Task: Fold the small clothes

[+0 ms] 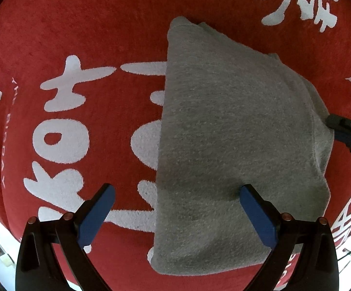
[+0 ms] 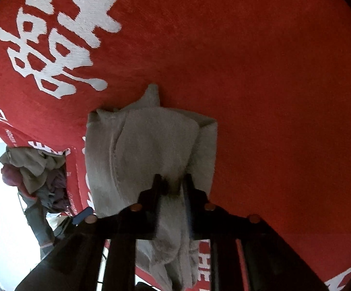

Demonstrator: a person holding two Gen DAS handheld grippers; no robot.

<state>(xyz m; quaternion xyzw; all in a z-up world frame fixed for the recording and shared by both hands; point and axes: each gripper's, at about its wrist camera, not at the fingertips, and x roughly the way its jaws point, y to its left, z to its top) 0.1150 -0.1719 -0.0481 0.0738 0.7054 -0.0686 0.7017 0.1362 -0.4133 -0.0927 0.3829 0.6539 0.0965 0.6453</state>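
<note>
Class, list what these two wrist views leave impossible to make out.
- Right gripper, right wrist view: motion blur and bunched grey garment hide whether its pads press the cloth.
- Clothes pile, same view: too small and dim to sort.
- White lettering, left wrist view: partly covered by the garment.

Grey garment point(image 1: 236, 133): matt, fuzzy knit cloth. Red cover point(image 1: 90, 36): rough, towel-like pile. Gripper pads point(image 1: 257, 215): smooth blue plastic.

Left gripper point(image 1: 176, 208): black arms, blue finger pads point(image 1: 95, 215), copper-coloured pivot screws; right gripper point(image 2: 171, 181) likewise black
</note>
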